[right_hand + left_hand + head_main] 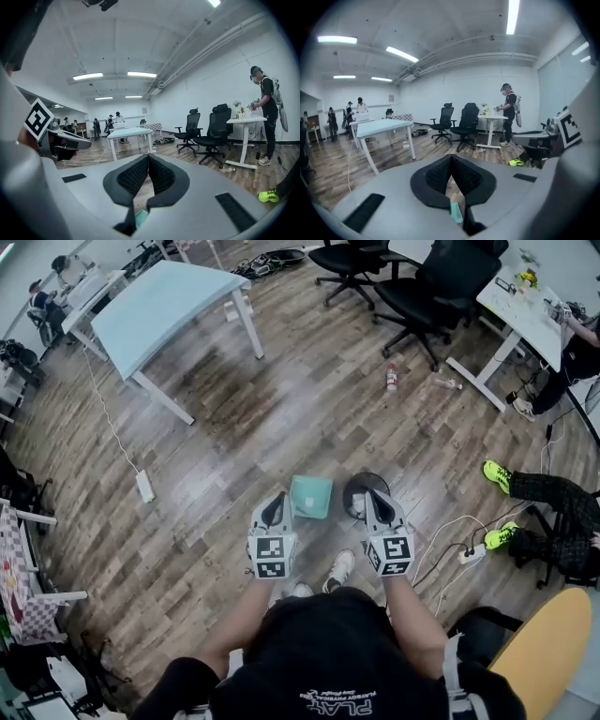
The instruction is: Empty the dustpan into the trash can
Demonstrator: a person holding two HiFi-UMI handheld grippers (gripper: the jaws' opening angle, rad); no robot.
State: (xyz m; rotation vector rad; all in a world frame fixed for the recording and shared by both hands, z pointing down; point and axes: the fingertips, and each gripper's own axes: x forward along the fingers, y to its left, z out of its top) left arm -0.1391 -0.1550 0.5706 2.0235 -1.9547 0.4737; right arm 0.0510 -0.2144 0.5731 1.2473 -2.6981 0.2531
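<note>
Open-plan office or lab workroom. Beyond jaws: black swivel chairs [464, 123], white standing counter [492, 119]. Left of jaws: pale-blue counter [382, 126], people [349, 115] by far wall. Wood-plank floor [281, 399], power strip [145, 486] with trailing cable, ceiling strip lights [401, 54].

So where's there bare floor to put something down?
Open floor lies between the table and the dustpan. Right of the trash can, a power strip and a person's legs crowd it; chairs fill the top right.

The dustpan [310, 496] is teal and the trash can [359, 486] is black. The floor [281, 399] has a brown wood-grain pattern. The table [159, 306] is pale blue and the shoes [496, 474] are neon yellow-green.
</note>
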